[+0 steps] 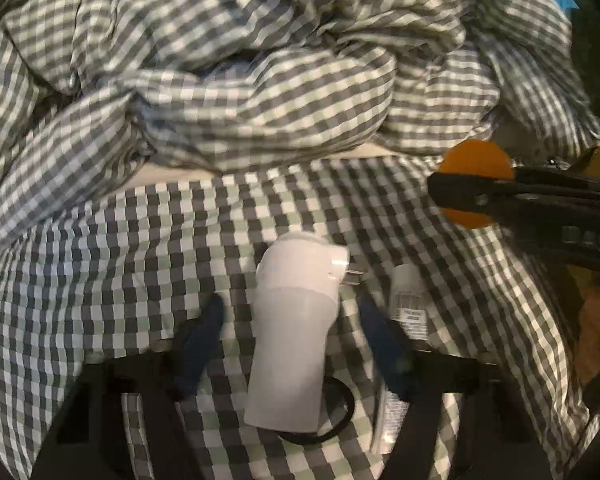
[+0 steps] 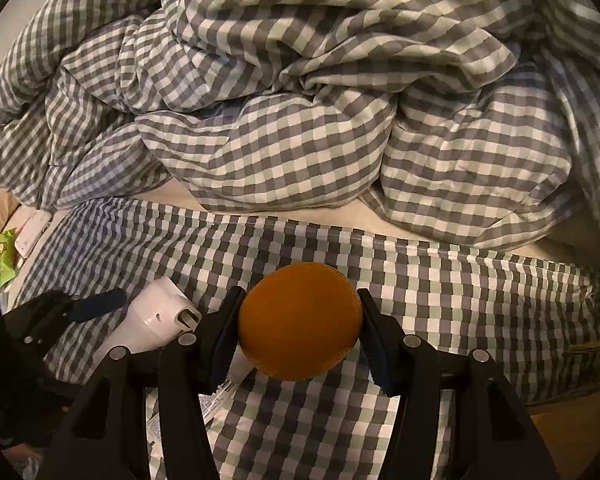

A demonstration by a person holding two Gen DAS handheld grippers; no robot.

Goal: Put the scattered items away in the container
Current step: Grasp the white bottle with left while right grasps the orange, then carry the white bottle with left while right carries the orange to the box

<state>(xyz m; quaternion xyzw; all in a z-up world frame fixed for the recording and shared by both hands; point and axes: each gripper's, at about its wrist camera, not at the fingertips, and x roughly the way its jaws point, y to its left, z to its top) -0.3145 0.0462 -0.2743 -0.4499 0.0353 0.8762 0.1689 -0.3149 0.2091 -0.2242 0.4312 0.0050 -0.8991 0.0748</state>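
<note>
Over the bed (image 2: 460, 280), our right gripper (image 2: 300, 324) clamps the orange (image 2: 300, 322); left gripper (image 1: 292, 320) sits wide around the white device (image 1: 292, 340), w/o contact. Round fruit could slip if grip eases.

Orange ball (image 2: 299, 321) between the right fingers (image 2: 374, 336) – matt, finely textured skin. White device (image 1: 292, 332) between the left fingers (image 1: 204, 332) – smooth satin plastic, metal prongs. Fingers are matt black plastic, dull blue pads. Gingham duvet (image 2: 300, 120) beyond the fingertips – soft creased woven cloth.
</note>
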